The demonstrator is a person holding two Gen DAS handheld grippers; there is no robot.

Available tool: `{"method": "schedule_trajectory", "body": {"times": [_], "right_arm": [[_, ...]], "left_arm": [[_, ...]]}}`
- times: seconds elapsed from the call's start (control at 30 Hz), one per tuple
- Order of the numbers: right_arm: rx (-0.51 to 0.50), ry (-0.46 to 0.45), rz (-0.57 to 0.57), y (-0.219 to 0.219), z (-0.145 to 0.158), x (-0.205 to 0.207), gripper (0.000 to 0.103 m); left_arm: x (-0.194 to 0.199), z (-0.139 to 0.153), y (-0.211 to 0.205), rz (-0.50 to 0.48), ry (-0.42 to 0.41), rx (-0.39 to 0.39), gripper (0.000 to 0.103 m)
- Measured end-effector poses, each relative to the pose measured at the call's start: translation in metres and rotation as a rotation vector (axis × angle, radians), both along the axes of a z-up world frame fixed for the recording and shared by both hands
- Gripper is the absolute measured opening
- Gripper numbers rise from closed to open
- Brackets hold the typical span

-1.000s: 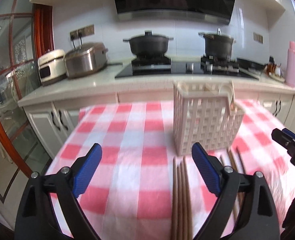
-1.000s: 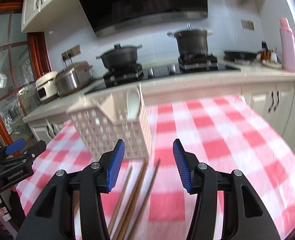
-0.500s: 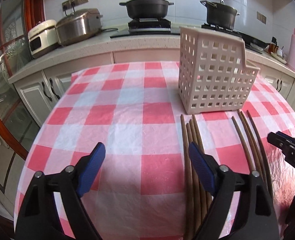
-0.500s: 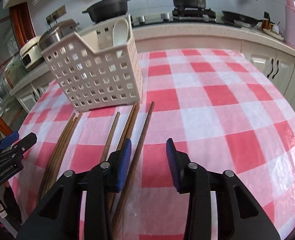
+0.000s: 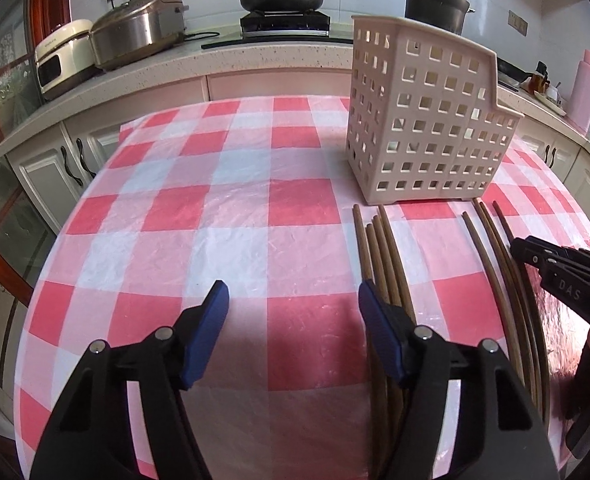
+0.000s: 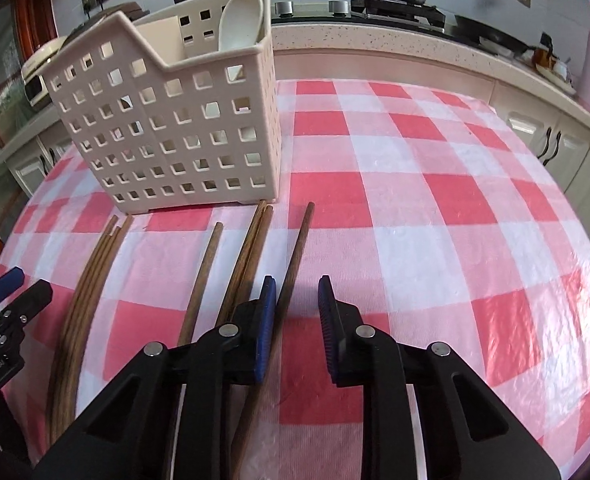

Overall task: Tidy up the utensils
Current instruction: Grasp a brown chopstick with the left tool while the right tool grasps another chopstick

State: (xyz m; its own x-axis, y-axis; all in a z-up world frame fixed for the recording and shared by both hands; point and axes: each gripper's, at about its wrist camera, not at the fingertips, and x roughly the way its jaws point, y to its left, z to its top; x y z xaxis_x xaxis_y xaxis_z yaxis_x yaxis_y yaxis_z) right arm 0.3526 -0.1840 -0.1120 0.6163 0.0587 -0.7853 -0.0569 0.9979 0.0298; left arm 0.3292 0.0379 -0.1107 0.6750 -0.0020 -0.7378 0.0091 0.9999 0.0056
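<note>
In the left wrist view, the left tongs (image 5: 293, 308) sit low in the frame with their blue pads well apart, and nothing lies between them; their jaws have just been closing. They hang over the red-and-white checked cloth of the bench (image 5: 183, 216). A bundle of brown chopsticks (image 5: 379, 248) lies on the cloth at the right pad, running up toward the perforated cream basket (image 5: 423, 120) in the upper right. A second group of chopsticks (image 5: 495, 248) lies further right, with the black tip of the right tongs (image 5: 535, 252) at the right edge just above them.

In the right wrist view, the right tongs (image 6: 295, 308) stand at lower centre with only a narrow gap, and they too have just been closing. A single chopstick (image 6: 299, 248) runs between the pads, close against the left one; whether the pads press on it cannot be told. The basket stands at upper left with a white spoon (image 6: 241, 16) upright inside. The other chopsticks lie left of the tongs, and the left tongs appear at the left edge.
</note>
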Motion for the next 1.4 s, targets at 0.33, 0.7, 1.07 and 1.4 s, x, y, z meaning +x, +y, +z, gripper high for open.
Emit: {"method": "schedule_trajectory", "body": {"times": [0.33, 0.7, 1.07, 1.4], "right_arm": [[0.031, -0.007, 0.001, -0.008, -0.002, 0.003, 0.010], [0.071, -0.005, 0.001, -0.013, -0.002, 0.006, 0.011], [0.018, -0.008, 0.003, -0.004, -0.003, 0.004, 0.011], [0.139, -0.069, 0.006, -0.020, 0.008, -0.008, 0.007]], "left_arm": [[0.017, -0.004, -0.013, -0.032, 0.025, -0.005, 0.061], [0.035, -0.017, -0.022, -0.048, 0.073, 0.024, 0.053], [0.038, -0.015, -0.034, -0.117, 0.085, 0.038, 0.013], [0.025, -0.008, -0.017, -0.082, 0.053, -0.002, 0.006]]}}
